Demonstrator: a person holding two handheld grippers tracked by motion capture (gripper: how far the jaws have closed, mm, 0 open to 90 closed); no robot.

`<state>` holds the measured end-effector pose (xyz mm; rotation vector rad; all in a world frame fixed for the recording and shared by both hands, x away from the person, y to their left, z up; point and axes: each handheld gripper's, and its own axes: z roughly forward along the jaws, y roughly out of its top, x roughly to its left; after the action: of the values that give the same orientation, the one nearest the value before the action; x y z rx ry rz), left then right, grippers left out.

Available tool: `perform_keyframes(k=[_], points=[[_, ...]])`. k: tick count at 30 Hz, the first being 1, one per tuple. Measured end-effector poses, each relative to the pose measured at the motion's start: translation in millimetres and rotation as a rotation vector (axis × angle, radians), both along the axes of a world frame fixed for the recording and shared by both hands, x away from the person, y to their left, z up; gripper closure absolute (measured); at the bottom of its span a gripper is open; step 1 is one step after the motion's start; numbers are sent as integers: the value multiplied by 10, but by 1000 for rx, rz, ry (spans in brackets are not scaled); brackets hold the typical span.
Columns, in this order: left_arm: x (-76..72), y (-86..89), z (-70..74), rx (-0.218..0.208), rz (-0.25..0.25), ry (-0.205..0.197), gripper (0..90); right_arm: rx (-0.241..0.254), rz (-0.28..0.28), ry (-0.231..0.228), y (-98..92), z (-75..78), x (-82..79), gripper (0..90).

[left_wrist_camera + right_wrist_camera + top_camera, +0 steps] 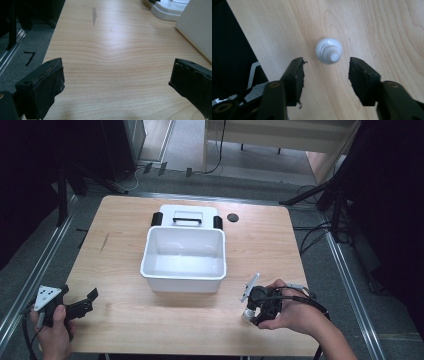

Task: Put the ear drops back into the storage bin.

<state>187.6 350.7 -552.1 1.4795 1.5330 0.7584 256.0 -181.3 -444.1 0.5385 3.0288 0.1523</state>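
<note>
A small white bottle (329,50) stands upright on the wooden table (130,325), seen from above its nozzle in the right gripper view. My right gripper (326,67) points down over it, one jaw on each side, neither pad touching it. From the high view this bottle (246,315) sits near the front right, under the right gripper (252,314) in the person's hand. The left gripper (89,301) rests at the front left corner, jaws wide apart. Nothing but bare wood lies between the left gripper (117,71) jaws.
An open white bin (182,276) stands mid-table, and its lid (170,212) with a black handle lies just behind it. A small black disc (232,217) lies right of the lid. In the left gripper view the bin wall (197,25) is at the right.
</note>
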Motion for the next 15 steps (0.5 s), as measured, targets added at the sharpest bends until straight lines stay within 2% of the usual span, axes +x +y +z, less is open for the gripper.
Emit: perform_keyframes(k=[8, 15], points=[[3, 3, -1, -1, -2, 1, 0, -5, -9, 42, 71, -27, 77, 616], [4, 4, -2, -3, -3, 0, 0, -23, -1, 19, 110, -60, 93, 695]])
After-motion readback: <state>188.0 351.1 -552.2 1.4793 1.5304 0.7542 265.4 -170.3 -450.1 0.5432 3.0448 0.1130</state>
